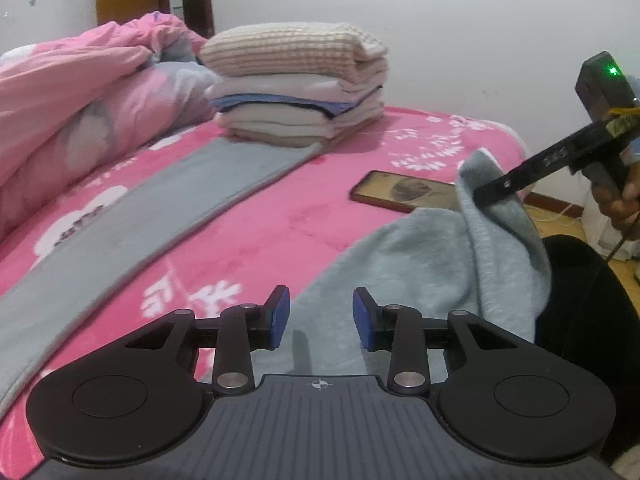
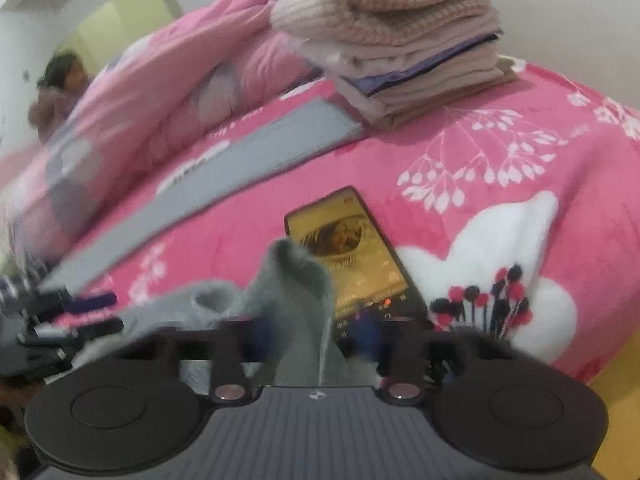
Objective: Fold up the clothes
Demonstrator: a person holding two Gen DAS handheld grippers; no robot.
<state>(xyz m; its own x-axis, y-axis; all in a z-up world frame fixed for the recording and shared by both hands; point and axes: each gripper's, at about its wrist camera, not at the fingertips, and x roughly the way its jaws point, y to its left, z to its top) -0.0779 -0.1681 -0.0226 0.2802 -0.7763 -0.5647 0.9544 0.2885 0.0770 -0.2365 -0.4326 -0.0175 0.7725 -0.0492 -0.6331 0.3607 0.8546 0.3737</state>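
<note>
Grey sweater (image 1: 404, 264) lies half spread on the bed (image 1: 280, 216), not folded yet. My right gripper (image 2: 316, 336) pinches one corner up; my left gripper (image 1: 320, 316) hangs partly open above it. Stack of folded clothes (image 1: 300, 88) behind looks done.

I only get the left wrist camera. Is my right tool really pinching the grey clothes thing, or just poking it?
Observer: Pinching. In the right wrist view the grey garment stands up from between the right tool's fingers, which are shut on it.
Operator: Is the phone turned on?
Observer: Yes. The phone glows yellow, with a row of small icons along its near end.
Operator: What's next to it that I can't see?
Observer: A big white patch with red and black flowers, printed on the pink blanket to the phone's right.
</note>
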